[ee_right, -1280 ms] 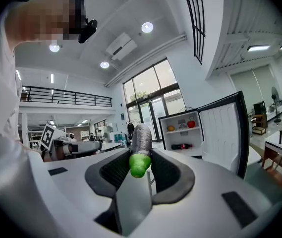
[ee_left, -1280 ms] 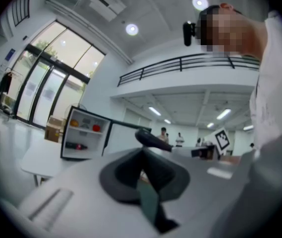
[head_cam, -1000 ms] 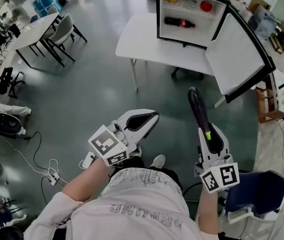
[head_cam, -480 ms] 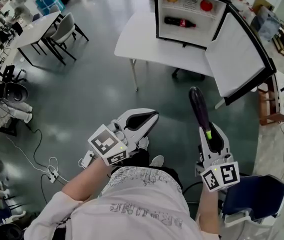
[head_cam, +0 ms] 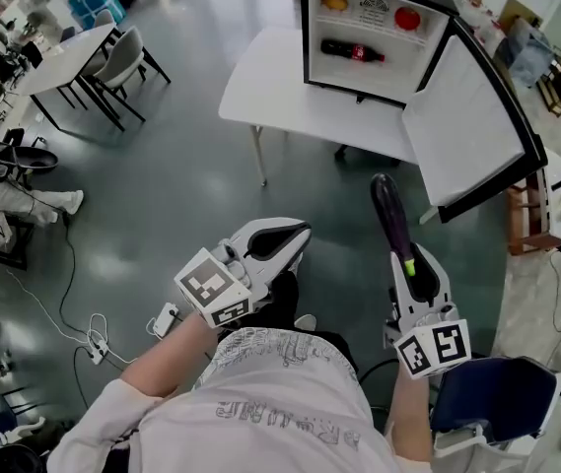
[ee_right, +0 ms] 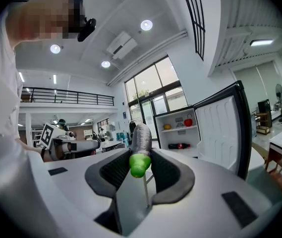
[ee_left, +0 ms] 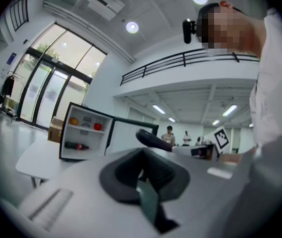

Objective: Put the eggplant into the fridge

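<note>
A dark purple eggplant (head_cam: 391, 215) with a green stem end (ee_right: 140, 165) sticks forward out of my right gripper (head_cam: 410, 264), which is shut on it near the stem. In the right gripper view the eggplant (ee_right: 141, 133) sits between the black pads. My left gripper (head_cam: 278, 236) is held beside it, shut and holding nothing. A small fridge (head_cam: 307, 28) stands on a white table (head_cam: 270, 87) ahead, with its door (head_cam: 467, 116) swung open to the right. A cola bottle (head_cam: 352, 53), an orange fruit and a red one lie inside. The left gripper view also shows the fridge (ee_left: 84, 133).
Tables and chairs (head_cam: 73, 52) stand at the far left. Cables (head_cam: 93, 338) trail on the grey floor at the lower left. A blue chair (head_cam: 497, 392) is at my right side and a wooden shelf unit (head_cam: 546, 205) stands beyond the fridge door.
The table and fridge have come slightly closer and shifted left in the head view as the person steps forward. Both grippers keep their pose, and the eggplant stays held.
</note>
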Demonstrator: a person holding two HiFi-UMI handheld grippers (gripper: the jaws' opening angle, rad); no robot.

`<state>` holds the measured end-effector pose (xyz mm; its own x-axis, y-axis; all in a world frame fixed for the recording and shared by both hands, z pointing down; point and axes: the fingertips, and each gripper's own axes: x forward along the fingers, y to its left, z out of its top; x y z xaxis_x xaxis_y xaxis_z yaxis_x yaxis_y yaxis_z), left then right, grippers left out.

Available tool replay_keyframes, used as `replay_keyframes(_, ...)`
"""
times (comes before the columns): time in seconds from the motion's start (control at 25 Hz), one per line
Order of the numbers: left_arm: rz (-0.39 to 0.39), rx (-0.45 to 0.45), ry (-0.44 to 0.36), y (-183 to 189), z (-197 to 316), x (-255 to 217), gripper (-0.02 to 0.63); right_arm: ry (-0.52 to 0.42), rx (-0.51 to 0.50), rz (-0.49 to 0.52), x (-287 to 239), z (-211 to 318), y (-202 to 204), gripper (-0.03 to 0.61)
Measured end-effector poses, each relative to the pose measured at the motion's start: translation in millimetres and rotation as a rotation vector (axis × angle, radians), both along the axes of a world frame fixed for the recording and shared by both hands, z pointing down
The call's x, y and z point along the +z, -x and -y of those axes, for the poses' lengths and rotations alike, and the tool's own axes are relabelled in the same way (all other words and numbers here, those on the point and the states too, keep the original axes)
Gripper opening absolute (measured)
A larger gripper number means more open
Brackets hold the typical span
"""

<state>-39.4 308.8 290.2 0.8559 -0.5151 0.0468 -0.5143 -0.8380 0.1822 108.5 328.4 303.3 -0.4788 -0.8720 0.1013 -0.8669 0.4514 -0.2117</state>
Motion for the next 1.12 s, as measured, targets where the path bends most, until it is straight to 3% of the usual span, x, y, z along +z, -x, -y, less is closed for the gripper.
replay_keyframes(0.92, -0.002, 0.017, 0.065, 19.5, 168.7, 29.6, 0.006, 0.062, 0.012, -0.007, 24.8, 163.6, 26.9, 0.126)
replay_keyframes(1.12, -0.021, 0.019, 0.091, 26.7, 216.5, 30.0, 0.006, 0.081, 0.016, -0.058, 29.3, 205.2, 35.3, 0.126)
